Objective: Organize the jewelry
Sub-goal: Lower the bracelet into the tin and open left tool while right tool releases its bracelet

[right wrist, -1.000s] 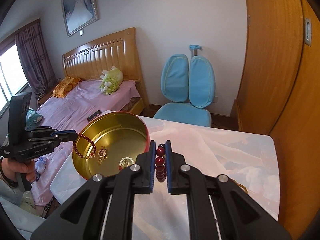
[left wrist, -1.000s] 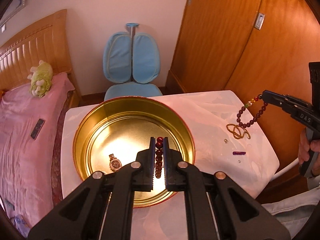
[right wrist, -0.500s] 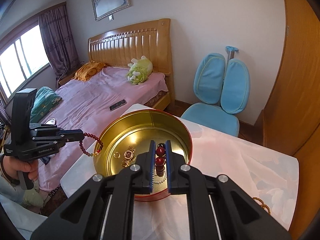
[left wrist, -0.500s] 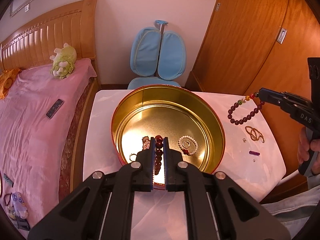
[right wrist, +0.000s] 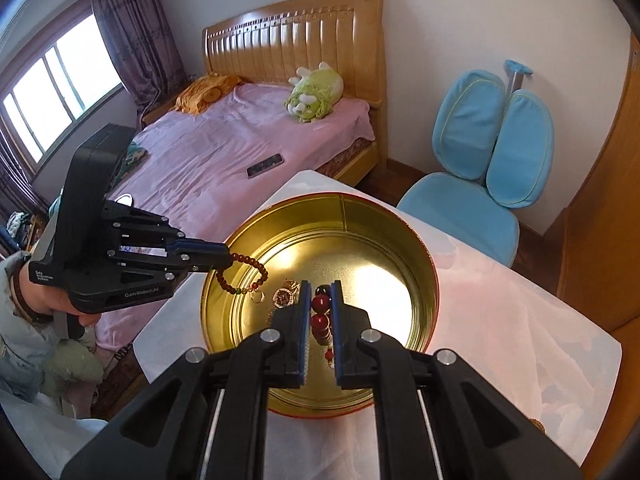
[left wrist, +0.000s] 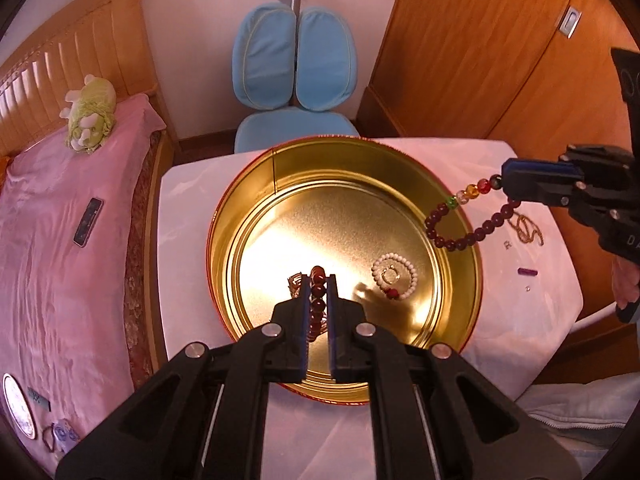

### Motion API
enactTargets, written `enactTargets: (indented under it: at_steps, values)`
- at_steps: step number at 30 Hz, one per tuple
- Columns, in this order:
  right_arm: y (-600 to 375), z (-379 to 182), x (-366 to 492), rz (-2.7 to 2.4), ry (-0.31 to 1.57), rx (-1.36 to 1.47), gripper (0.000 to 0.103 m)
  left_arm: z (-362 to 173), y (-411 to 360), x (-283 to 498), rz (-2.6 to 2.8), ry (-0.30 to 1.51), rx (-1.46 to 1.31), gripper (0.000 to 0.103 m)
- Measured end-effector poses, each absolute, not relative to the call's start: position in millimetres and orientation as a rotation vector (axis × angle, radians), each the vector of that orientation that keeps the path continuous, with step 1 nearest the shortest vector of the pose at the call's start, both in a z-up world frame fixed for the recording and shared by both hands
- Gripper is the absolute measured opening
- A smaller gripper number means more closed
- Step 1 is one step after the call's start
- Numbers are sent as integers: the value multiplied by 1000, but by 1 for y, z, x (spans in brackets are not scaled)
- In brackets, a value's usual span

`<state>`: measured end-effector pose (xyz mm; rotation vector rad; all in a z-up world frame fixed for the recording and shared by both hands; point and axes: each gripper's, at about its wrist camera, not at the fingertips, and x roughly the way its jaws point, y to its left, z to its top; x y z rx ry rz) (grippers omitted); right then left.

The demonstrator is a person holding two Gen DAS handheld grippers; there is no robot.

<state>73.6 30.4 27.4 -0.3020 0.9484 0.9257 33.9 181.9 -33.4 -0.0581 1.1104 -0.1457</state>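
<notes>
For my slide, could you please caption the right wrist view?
Right tool shut on a dark red bead bracelet above the gold tin, while the left tool dangles a brown bead bracelet over its rim.

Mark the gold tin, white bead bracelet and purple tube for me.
gold tin (left wrist: 248,216): left wrist view, bare inner wall.
white bead bracelet (left wrist: 414,280): left wrist view, right arc of beads.
purple tube (left wrist: 527,271): left wrist view, mid-body.

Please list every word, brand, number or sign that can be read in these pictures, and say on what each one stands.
"Gen Robot.AI": white print on the black left gripper body, right wrist view.
"Data Acquisition System", probably: tiny white print on the same body, too small to be sure.
"DA", cut by the frame: white letters on the black right gripper body, left wrist view.
Nothing else is legible.
</notes>
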Motion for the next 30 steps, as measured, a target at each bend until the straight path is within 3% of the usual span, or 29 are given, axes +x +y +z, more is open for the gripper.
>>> enactTargets:
  at_steps: [15,30]
  values:
    - [100,-53,116,941,1298,-491,11,-94,171,86,-248,1360,111,8]
    - [99,-69,107,904,1321,-491,10,-110,167,92,-233,1391,163,8]
